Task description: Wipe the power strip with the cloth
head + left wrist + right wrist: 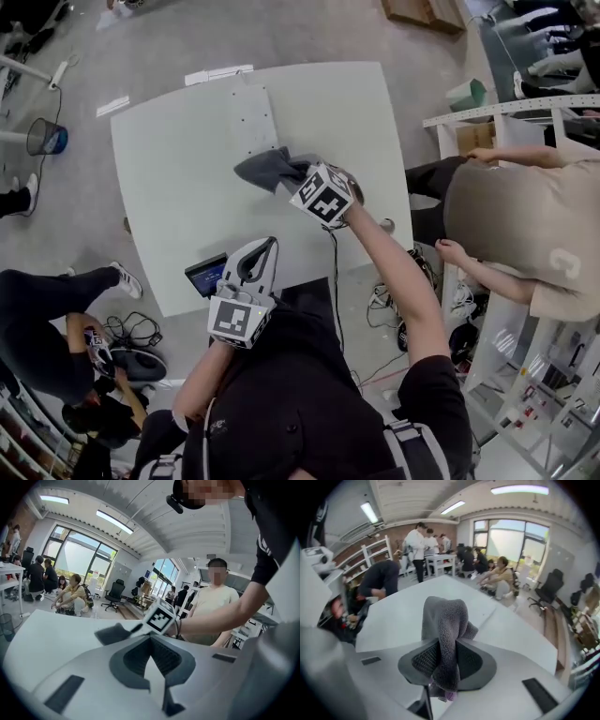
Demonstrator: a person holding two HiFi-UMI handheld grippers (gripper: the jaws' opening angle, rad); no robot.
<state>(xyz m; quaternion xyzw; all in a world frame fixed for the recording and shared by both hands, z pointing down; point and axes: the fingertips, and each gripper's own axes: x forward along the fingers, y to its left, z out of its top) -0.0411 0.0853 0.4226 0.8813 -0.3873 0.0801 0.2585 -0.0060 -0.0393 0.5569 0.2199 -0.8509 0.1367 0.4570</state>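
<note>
Table [169, 187]: white, mostly bare. Strip [251, 120] lies flat toward the far edge; looks light and rigid (I'd guess it skates if pushed, so pin one end). Cloth [265, 169] is bunched just at the strip's near end, soft and limp, so a pinch on a fold works. Right gripper [302, 180] is clamped on that fold. Left gripper [270, 246] is closed on nothing, over the near edge.

Left and right of power strip [253, 120]: desk [169, 187] lay bare, wide passage. At its near end: bunched cloth [265, 169] and right gripper [298, 180] blocked approach. Well nearer: left gripper [269, 246] above desk edge.
</note>
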